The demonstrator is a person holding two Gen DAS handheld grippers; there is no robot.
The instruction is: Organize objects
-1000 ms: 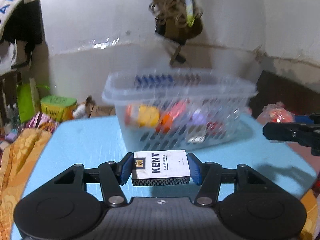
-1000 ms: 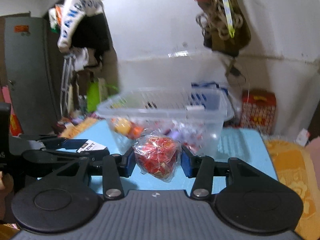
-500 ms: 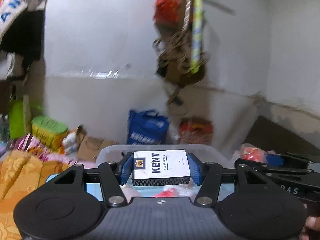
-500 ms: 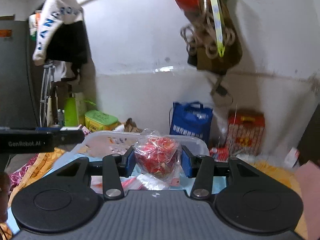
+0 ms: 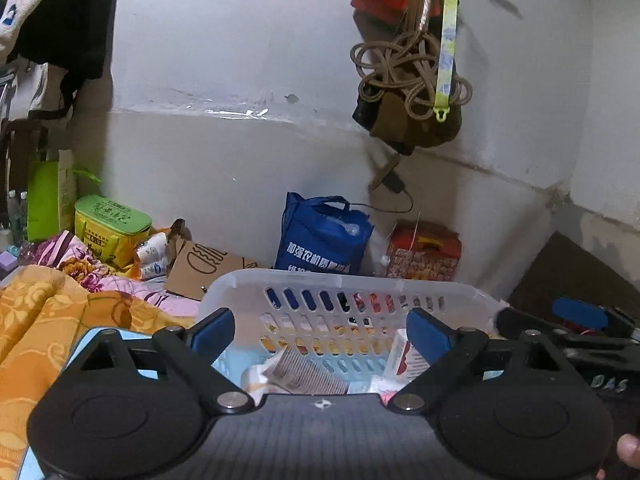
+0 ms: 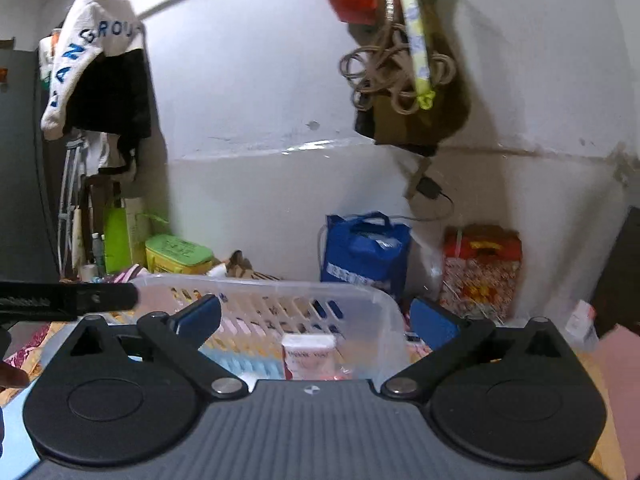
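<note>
One perforated basket (image 5: 352,292) sits beneath two tools, left (image 5: 320,330) and right (image 6: 316,320), both spread apart, holding nothing.

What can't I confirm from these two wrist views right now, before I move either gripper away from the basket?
- Basket floor: in both wrist views the gripper bodies cover the near half, so its full contents are hidden.
- The tilted carton in the left wrist view: its print is too small to read.
- The pink-and-white pack in the right wrist view: motion blur smears its label.
- Left gripper and right gripper: both open and empty; where anything released landed is unseen.
</note>
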